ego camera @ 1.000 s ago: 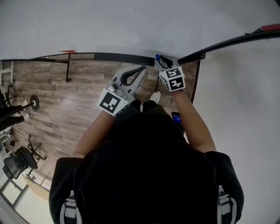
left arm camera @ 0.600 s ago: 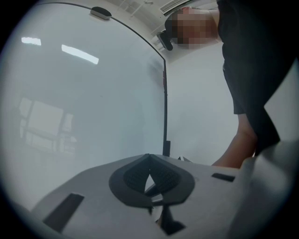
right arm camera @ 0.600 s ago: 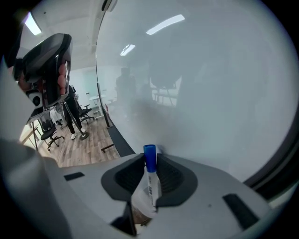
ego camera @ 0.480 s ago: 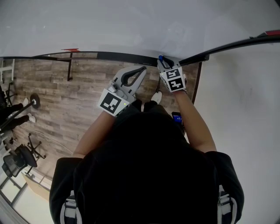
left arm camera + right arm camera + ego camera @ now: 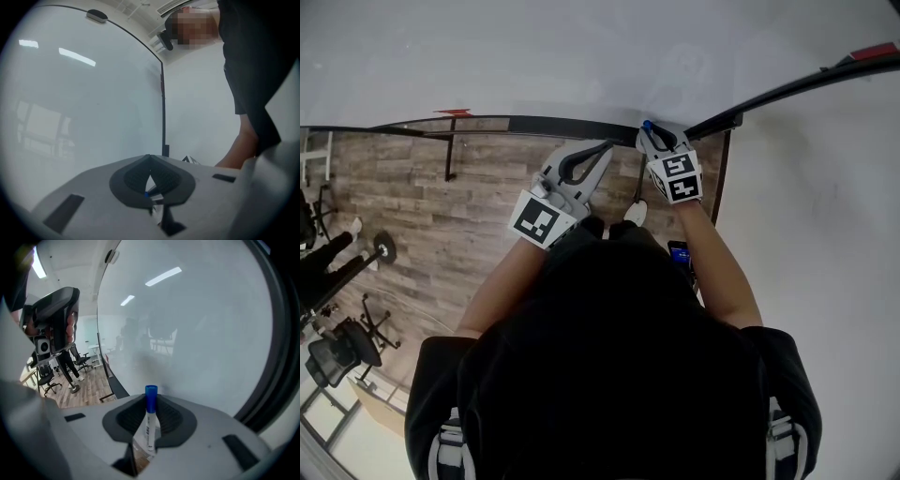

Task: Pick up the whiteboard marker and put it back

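Observation:
The whiteboard marker point(image 5: 149, 423), white with a blue cap point(image 5: 648, 125), stands lengthwise between the jaws of my right gripper point(image 5: 151, 398), cap towards the whiteboard point(image 5: 197, 324). Those jaws have just been closing, and their pads now press on the marker. In the head view the right gripper point(image 5: 651, 133) is at the board's black ledge point(image 5: 534, 122), near its right end. My left gripper point(image 5: 606, 147) hovers just left of it with its tips together and nothing in them. The left gripper point(image 5: 150, 157) faces the board.
The whiteboard point(image 5: 581, 56) fills the top of the head view, and a black frame bar point(image 5: 787, 89) runs off to the right. Below lies wood-look floor point(image 5: 422, 216) with office chairs point(image 5: 337, 352) at the far left. A white wall point(image 5: 825, 244) is on the right.
The right gripper's jaws have drawn in on the marker and its marker cube has tilted slightly. The left gripper has stayed put.

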{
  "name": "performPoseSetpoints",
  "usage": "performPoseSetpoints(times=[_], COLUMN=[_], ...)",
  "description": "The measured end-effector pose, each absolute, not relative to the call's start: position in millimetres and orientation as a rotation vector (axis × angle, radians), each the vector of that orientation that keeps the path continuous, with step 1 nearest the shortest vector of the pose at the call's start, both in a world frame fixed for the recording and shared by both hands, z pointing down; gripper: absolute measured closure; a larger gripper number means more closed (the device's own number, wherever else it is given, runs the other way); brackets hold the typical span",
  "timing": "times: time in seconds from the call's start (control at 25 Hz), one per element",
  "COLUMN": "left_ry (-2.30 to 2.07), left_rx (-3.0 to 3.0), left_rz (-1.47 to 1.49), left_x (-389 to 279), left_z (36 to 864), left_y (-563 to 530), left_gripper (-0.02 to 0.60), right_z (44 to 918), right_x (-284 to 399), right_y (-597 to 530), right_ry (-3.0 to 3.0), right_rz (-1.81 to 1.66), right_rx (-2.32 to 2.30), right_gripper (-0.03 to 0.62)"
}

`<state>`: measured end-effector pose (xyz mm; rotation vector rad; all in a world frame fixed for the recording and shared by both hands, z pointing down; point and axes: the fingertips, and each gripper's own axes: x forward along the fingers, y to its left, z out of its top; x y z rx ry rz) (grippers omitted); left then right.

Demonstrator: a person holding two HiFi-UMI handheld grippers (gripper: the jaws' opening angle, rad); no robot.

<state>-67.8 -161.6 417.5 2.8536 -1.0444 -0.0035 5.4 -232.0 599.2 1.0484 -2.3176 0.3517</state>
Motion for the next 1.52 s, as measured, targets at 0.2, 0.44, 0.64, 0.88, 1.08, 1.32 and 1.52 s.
performPoseSetpoints(times=[0.2,0.44,0.64,0.88,1.08,1.32,1.52], left_ry=[-1.029,-0.992,-0.966,-0.941,-0.925,-0.920,-0.930], left_rx=[2.872,2.899,2.917,2.936,2.959,2.968,2.961], left_rz=[-0.006,-0.019,-0.002,0.004,0.023,0.028,0.014], left_x=[-65.8,-63.1,-53.6,-46.1,-39.7,-39.5,-35.5], left_z=[410.0,399.5,403.7,403.8,400.4,393.0,383.1], left_y=[-156.6,-152.3,-153.3,-152.2,-151.5,-150.8,-154.6], left_gripper=[0.578,0.578,0.578,0.578,0.578,0.578,0.578], right_z=[580.3,553.3,544.1,527.7,503.7,456.0,416.6], right_x=[10.2,15.4,23.9,27.3,29.5,28.0,28.3], right_y=[-228.4,-221.6,-220.8,-217.0,-211.4,-201.0,-189.1], right_ry=[-2.349,-2.384,-2.400,-2.461,-2.524,-2.601,-2.694], right_rz=[0.362,0.365,0.352,0.319,0.275,0.202,0.147], right_rx=[1.095,1.147,1.174,1.188,1.211,1.217,1.189], right_gripper=[0.531,0.531,0.531,0.531,0.531,0.531,0.531])
